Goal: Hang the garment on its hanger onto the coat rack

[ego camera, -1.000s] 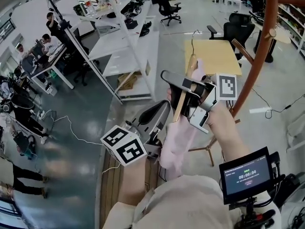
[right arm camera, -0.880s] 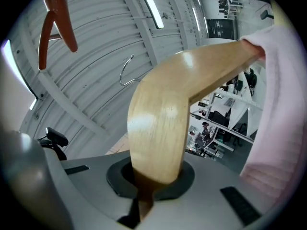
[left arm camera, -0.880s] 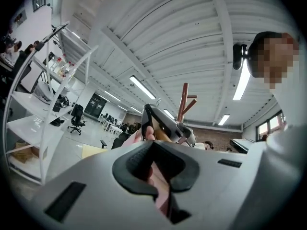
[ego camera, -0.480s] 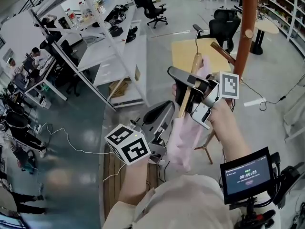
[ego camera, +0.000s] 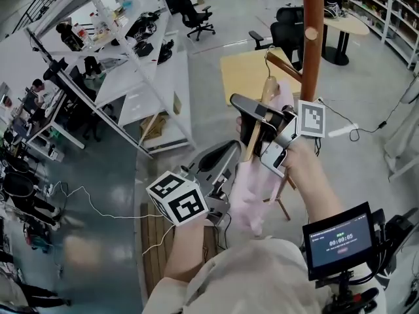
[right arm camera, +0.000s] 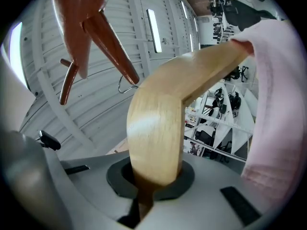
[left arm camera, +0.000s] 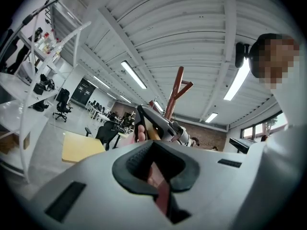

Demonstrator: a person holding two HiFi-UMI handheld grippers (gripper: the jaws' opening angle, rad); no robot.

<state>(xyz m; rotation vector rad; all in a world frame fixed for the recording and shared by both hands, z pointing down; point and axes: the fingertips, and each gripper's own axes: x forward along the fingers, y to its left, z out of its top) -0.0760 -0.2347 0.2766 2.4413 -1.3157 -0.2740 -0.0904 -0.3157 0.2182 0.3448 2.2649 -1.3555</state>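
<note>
My right gripper point(ego camera: 263, 131) is shut on one arm of a wooden hanger point(ego camera: 260, 113), which stands tilted upward. A pink garment point(ego camera: 252, 188) hangs from it. The hanger's metal hook point(ego camera: 267, 56) is close beside a slanted peg point(ego camera: 286, 64) of the red-brown coat rack point(ego camera: 312, 41); I cannot tell whether they touch. In the right gripper view the hanger point(right arm camera: 163, 123) fills the jaws of my right gripper point(right arm camera: 151, 178), with the garment point(right arm camera: 280, 104) at right and the rack point(right arm camera: 81, 18) above. My left gripper point(ego camera: 219, 169) sits low against the garment, and a pink strip shows between the shut jaws of my left gripper point(left arm camera: 156, 171).
White shelving racks point(ego camera: 154, 64) stand to the left, a yellow table point(ego camera: 242, 77) behind the rack, office chairs point(ego camera: 291, 34) beyond. A small screen point(ego camera: 337, 239) is mounted at my lower right. People sit at desks point(ego camera: 33, 103) far left. Cables point(ego camera: 98, 205) lie on the floor.
Both grippers and the hanger have come closer to the coat rack. The pole now stands just behind the right gripper, and the hook has reached a peg. The grips look the same.
</note>
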